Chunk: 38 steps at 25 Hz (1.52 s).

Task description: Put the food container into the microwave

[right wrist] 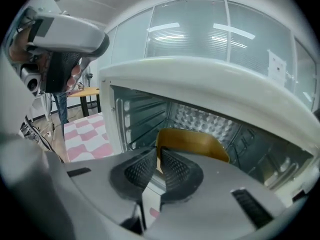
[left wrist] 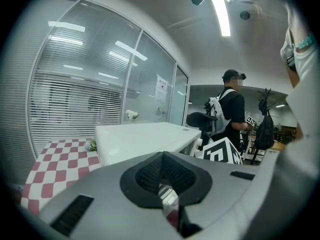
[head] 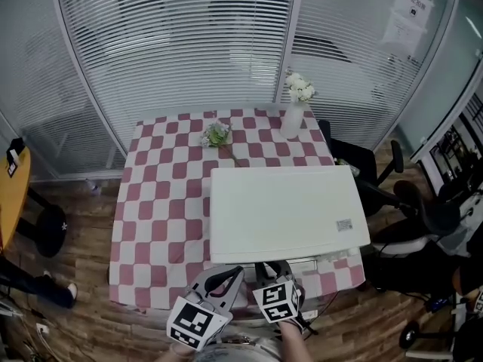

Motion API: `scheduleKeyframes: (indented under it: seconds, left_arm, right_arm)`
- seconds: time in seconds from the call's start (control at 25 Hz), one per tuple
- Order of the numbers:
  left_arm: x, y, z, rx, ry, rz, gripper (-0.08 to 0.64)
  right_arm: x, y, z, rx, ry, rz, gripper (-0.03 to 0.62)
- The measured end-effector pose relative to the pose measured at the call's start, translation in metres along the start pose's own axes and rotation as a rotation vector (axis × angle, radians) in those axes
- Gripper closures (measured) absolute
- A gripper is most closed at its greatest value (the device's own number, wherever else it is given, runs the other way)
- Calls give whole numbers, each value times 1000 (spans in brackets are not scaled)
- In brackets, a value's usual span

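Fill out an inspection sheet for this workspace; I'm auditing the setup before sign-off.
Surface: table, checked cloth, carries the microwave.
Job's things: microwave open; food container inside its cavity.
Clutter: vase of flowers; small bouquet.
Grippers: left gripper shut, empty; right gripper shut on the food container's rim.
Cables: loose leads on the floor, left.
Surroundings: blinds behind glass; office chairs; a person standing.

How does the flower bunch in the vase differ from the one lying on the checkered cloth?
The vase bunch stands upright in a white vase near the far right corner of the checkered cloth. The loose bunch lies flat on that cloth, nearer the far middle. The vase bunch shows white blooms only, while the loose bunch also shows green leaves and a stem pointing toward the microwave. Both are pale flowers behind the microwave.
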<state>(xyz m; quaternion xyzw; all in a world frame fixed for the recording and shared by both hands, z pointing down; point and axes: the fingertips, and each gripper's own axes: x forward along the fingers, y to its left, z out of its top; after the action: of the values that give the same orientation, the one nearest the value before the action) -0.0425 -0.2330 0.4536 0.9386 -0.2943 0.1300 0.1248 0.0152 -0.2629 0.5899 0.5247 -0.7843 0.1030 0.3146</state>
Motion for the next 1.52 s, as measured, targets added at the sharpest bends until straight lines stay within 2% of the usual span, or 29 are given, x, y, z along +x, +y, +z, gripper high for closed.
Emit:
scheduleKeyframes:
  seconds: [0.32,0.52,0.84,1.04,1.52]
  left_arm:
    - [11,-13,-12,-6,34,-8,549]
    - [19,-20,-24,-16,60,-9,549]
    - [28,-34,-31,-41,77,-17,549]
    - [30,-41,-14,-20,38,-16,549]
    - [21,-56,56,61,-117,2,549]
  right_arm:
    - [-20,1,-12,47,-7,51,598]
    - [-35,4,-12,93,-61,109,598]
    - [-68,6,11,156,-143,182,598]
    - [-91,-6,40,181,-247,188,598]
    - [-144,-31,117,142,-481,149,598]
